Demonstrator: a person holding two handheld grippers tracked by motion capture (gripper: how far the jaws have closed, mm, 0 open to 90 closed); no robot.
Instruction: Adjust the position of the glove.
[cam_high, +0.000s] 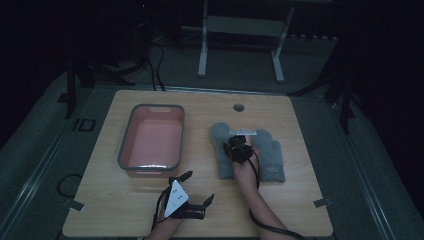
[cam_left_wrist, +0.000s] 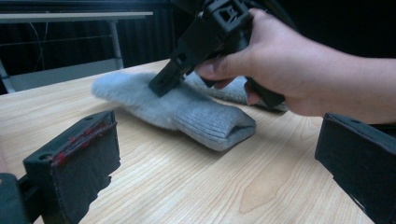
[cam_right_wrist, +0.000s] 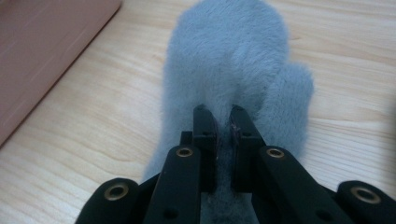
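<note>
Two fluffy grey mittens lie side by side on the wooden table, right of centre. My right gripper (cam_high: 239, 146) points down onto the left mitten (cam_high: 221, 150), and its jaws are shut on a pinch of that mitten's fur (cam_right_wrist: 233, 60) at the fingertips (cam_right_wrist: 219, 114). The left gripper view shows the same mitten (cam_left_wrist: 187, 109) with its ribbed cuff toward me and the right gripper (cam_left_wrist: 161, 86) pressed into it. The other mitten (cam_high: 272, 155) lies just to the right, partly behind the hand (cam_left_wrist: 229, 91). My left gripper (cam_high: 198, 187) rests near the table's front edge, open (cam_left_wrist: 217, 140) with nothing between its jaws.
A pink bin with a grey rim (cam_high: 125, 147) stands left of the mittens; its side (cam_right_wrist: 46, 46) appears in the right gripper view. A small round hole (cam_high: 238, 107) sits near the table's far edge. A white frame's legs (cam_high: 202, 60) stand on the floor behind.
</note>
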